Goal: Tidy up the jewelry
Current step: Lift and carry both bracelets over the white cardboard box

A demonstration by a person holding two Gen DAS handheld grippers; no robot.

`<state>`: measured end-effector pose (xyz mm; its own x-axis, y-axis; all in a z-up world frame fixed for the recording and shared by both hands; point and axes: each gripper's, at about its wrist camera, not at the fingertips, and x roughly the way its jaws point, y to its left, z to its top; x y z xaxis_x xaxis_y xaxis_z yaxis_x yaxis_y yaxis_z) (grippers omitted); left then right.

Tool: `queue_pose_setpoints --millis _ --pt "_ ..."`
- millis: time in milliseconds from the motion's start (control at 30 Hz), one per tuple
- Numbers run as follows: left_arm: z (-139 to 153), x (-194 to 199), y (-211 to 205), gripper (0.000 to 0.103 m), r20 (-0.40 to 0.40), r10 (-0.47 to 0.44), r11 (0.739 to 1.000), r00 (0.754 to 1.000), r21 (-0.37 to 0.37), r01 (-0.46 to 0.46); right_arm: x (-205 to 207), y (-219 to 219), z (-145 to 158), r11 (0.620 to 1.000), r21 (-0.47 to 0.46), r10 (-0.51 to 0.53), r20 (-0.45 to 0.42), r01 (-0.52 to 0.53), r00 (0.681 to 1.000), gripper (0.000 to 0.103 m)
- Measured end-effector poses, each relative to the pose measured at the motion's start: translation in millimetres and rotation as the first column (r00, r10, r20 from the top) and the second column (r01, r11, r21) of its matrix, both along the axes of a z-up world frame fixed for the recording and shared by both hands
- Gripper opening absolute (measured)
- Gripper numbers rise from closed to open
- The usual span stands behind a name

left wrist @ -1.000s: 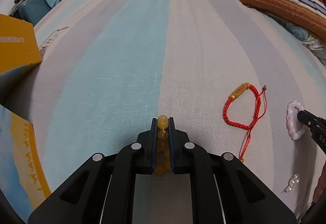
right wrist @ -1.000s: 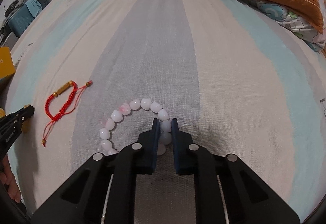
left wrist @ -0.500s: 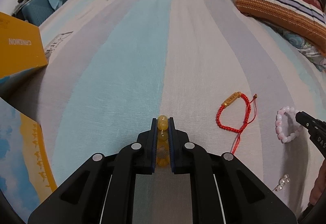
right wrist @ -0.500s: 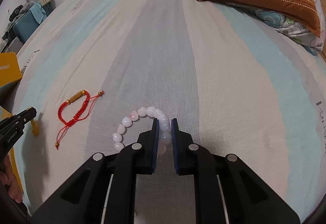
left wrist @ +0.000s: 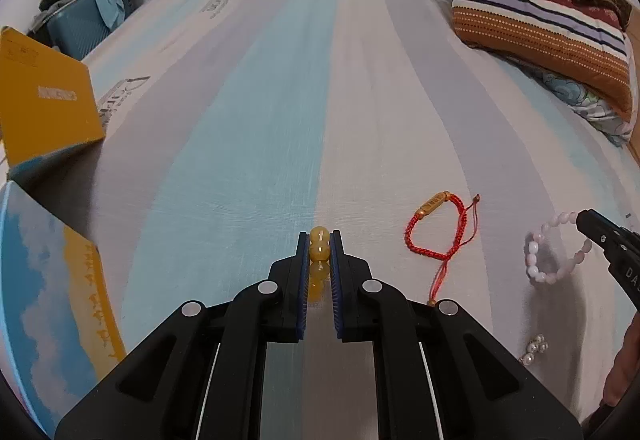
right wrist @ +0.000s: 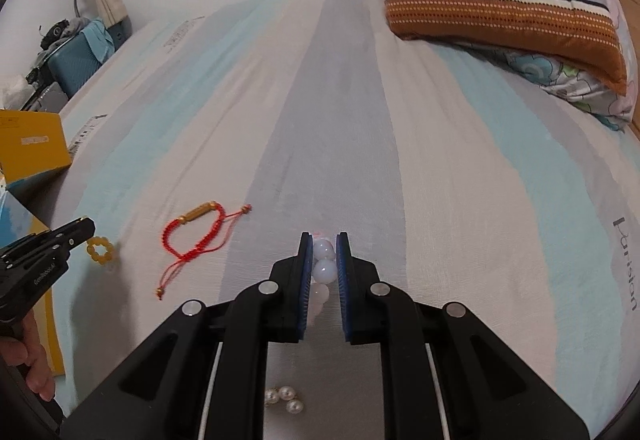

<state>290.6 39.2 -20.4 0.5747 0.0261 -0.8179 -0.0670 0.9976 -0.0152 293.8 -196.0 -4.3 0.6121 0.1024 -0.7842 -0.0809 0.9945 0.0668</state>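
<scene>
We are holding 2 bracelets off the bed (left wrist: pixel 248 143) at once. Our left hand-held gripper (left wrist: pixel 319 244) is pinching the amber bead bracelet (left wrist: pixel 319 250), and our right hand-held gripper (right wrist: pixel 323 246) is clamping the pale pink bead bracelet (right wrist: pixel 323 272). The red cord bracelet (left wrist: pixel 436 230) and the pearl earrings (right wrist: pixel 286 398) are lying on the sheet between and below us. We are likely mid-carry; next we are probably aiming both pieces toward the orange and blue box (left wrist: pixel 44 111) at the left, keeping the dangling loops from snagging.

cord bracelet (left wrist: pixel 438 232) on bed (left wrist: pixel 248 127), box (left wrist: pixel 44 99) far left, pillow (left wrist: pixel 536 23) far right
</scene>
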Motion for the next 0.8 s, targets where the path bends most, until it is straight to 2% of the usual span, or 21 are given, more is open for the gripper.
queue_pose_setpoints --millis 400,800 --pt "22 -10 0 0.009 0.008 -0.013 1.0 1.0 -0.004 0.013 -5 5 13 1.0 -0.006 0.002 0.004 -0.002 1.0 0.011" --pt "54 -28 0 0.009 0.011 -0.034 0.999 0.999 -0.03 0.034 -20 15 43 0.999 -0.026 0.018 0.013 -0.018 1.0 0.011"
